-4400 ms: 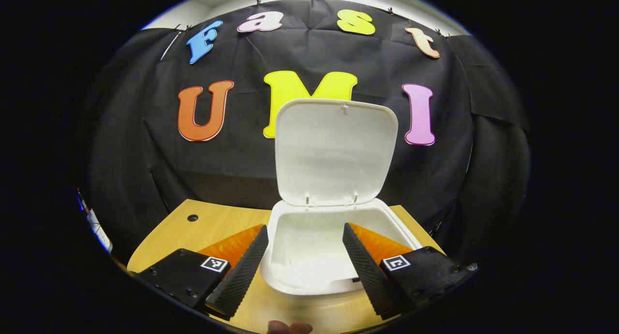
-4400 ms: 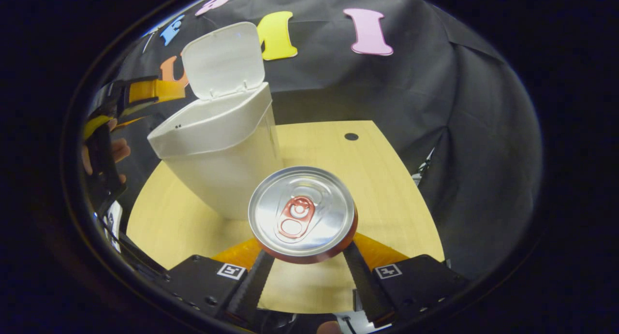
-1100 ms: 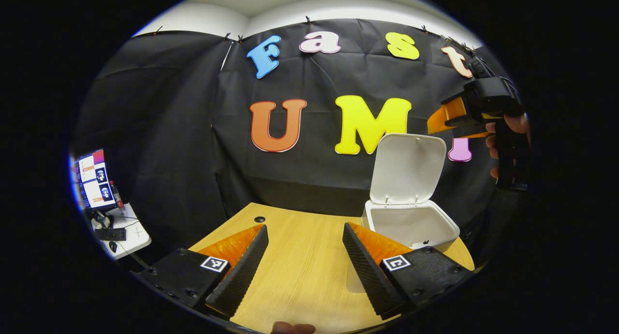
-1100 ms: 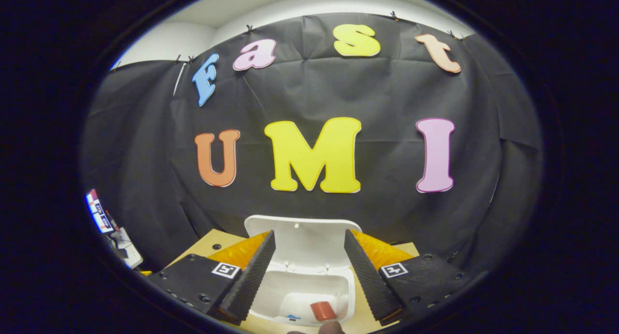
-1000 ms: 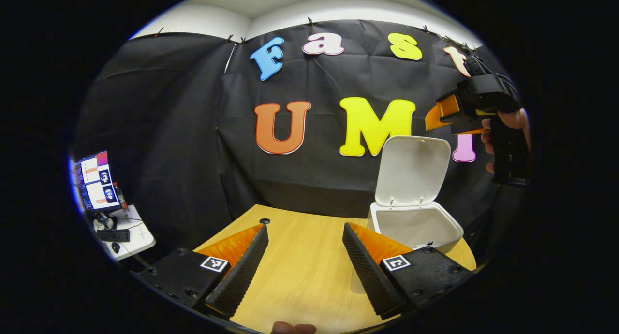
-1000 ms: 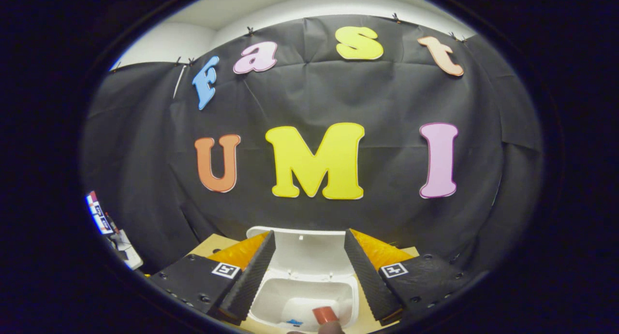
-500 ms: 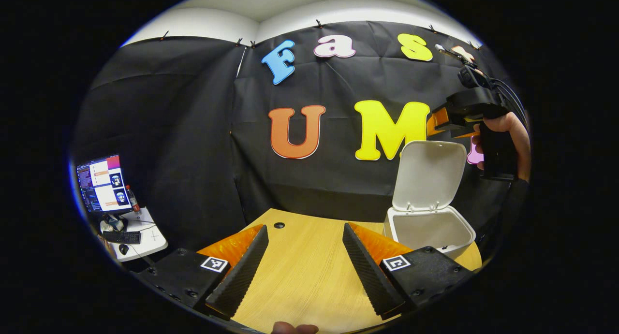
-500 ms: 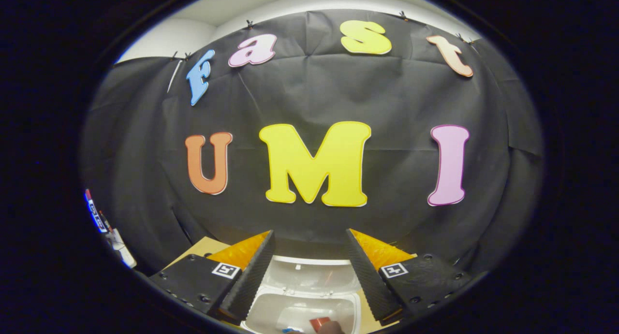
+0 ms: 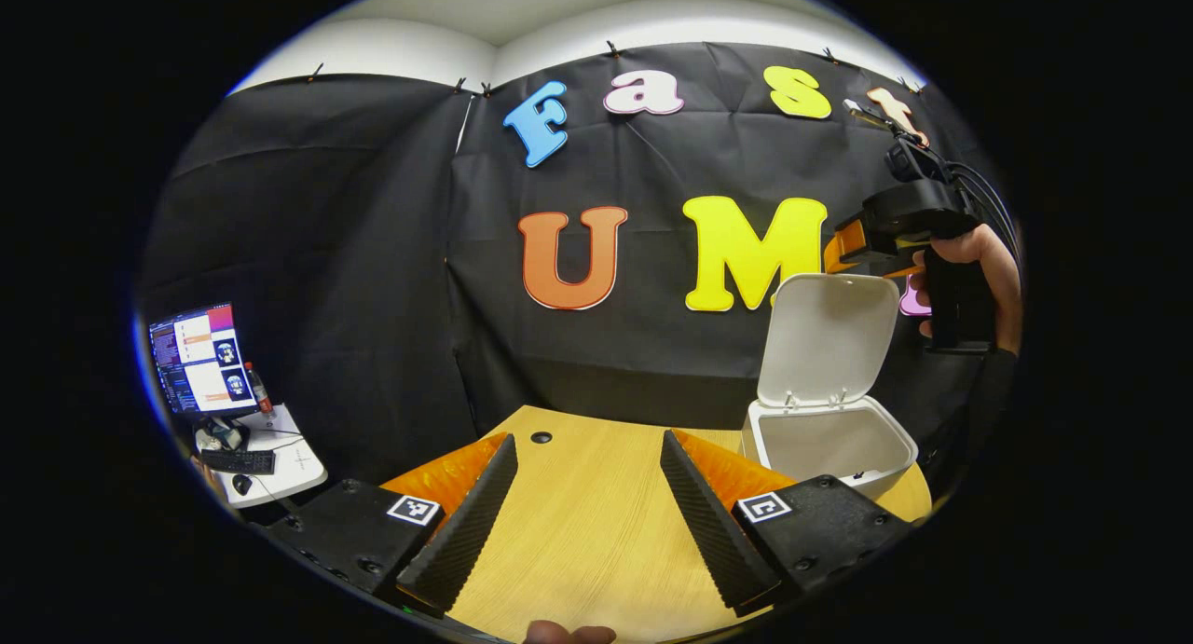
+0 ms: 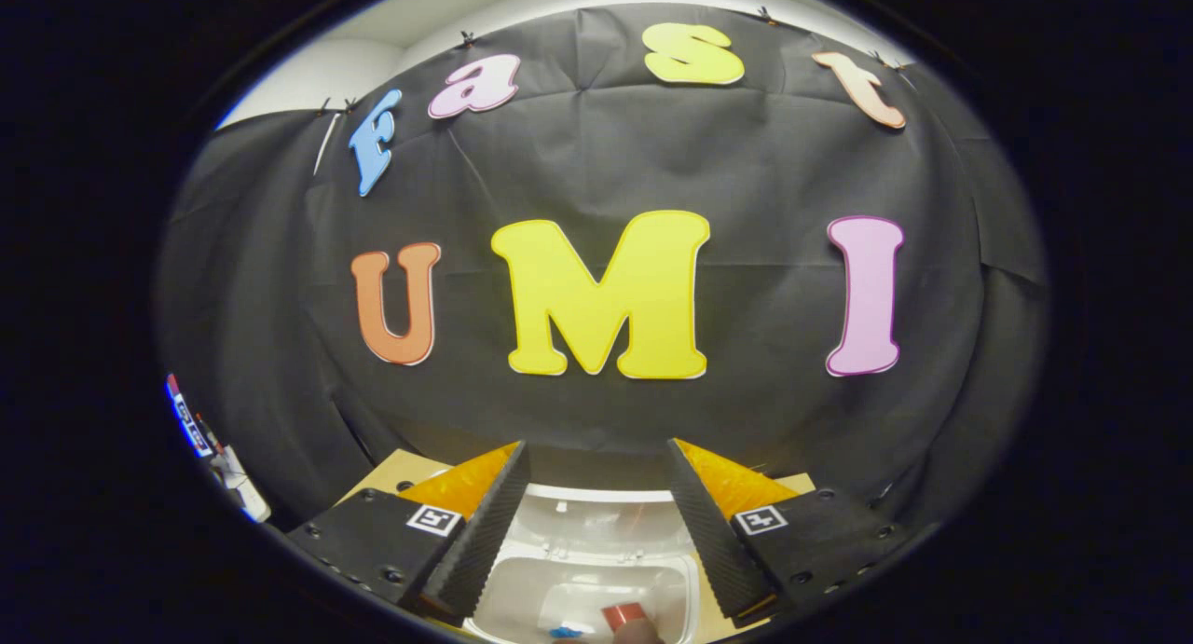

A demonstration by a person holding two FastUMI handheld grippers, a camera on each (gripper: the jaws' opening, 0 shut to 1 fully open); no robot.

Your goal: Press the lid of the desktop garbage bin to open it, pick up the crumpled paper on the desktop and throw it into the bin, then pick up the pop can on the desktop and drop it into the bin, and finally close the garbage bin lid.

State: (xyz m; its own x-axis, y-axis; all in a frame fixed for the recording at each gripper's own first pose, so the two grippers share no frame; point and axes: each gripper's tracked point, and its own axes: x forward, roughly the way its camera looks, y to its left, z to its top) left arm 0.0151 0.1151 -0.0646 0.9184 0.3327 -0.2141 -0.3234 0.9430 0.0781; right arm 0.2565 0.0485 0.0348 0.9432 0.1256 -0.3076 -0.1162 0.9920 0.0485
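In the left gripper view the white bin (image 9: 829,445) stands at the table's right end with its lid (image 9: 824,336) raised upright. My left gripper (image 9: 589,509) hangs open over bare tabletop to the bin's left. A hand holds my right gripper (image 9: 853,248) above the lid's top edge. In the right gripper view my right gripper (image 10: 589,523) is open, with the lid (image 10: 596,529) seen from above between its fingers. Below it lies the bin's open mouth (image 10: 582,597), where the red pop can (image 10: 623,616) rests inside.
The wooden table (image 9: 578,532) has a small round hole (image 9: 540,436) near its far edge. At the far left a side desk (image 9: 270,448) carries a lit monitor (image 9: 200,360), a keyboard and a bottle.
The pop can, held by my right gripper 4.4 s ago, now lies in the bin. Over the last second the right gripper has shifted over the raised lid, and the left gripper drew away leftward.
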